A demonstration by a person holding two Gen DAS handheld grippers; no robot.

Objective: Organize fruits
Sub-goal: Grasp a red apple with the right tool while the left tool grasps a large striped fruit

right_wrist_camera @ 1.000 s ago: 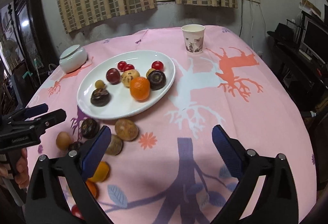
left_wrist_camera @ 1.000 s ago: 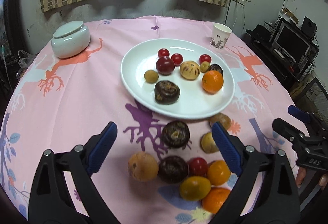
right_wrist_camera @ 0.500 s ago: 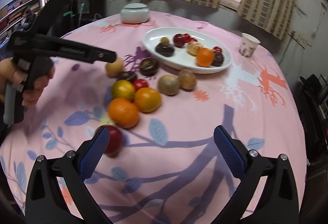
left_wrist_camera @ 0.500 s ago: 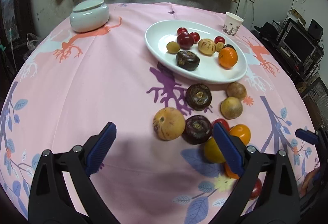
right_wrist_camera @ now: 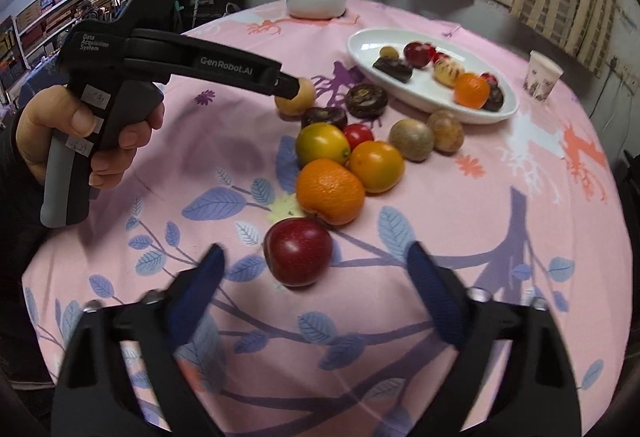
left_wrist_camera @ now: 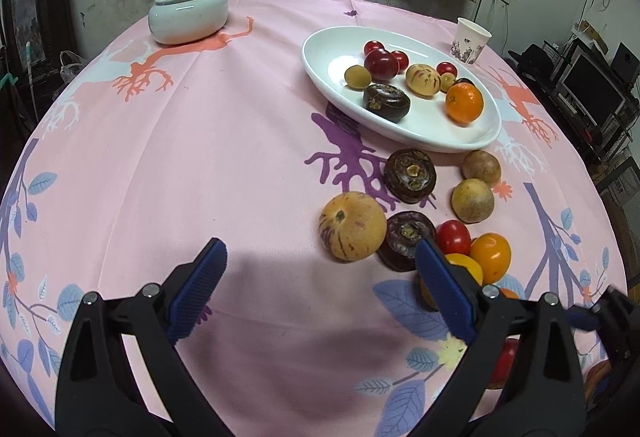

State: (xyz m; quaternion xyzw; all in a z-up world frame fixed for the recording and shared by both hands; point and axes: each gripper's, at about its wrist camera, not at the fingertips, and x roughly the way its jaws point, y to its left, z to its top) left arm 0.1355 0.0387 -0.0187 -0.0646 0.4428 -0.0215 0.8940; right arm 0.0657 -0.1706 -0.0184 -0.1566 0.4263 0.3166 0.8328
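On the left tongs [right_wrist_camera: 294, 87], white lettering reads "GenRobot.AI" and "Data Acquisition System".

We are looking down from both wrists, close over the table's [left_wrist_camera: 168, 165] near edge toward the window; both views are sharing the white plate [left_wrist_camera: 320, 55] [right_wrist_camera: 360, 43].

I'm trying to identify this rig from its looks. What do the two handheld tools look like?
Both are black plastic with ribbed blue pads and silver screws. The left tool is pistol-shaped with a grey grip, white lettering reading "GenRobot.AI" and "Data Acquisition System", and small white stickers. The right tool shows the same forked black arms.
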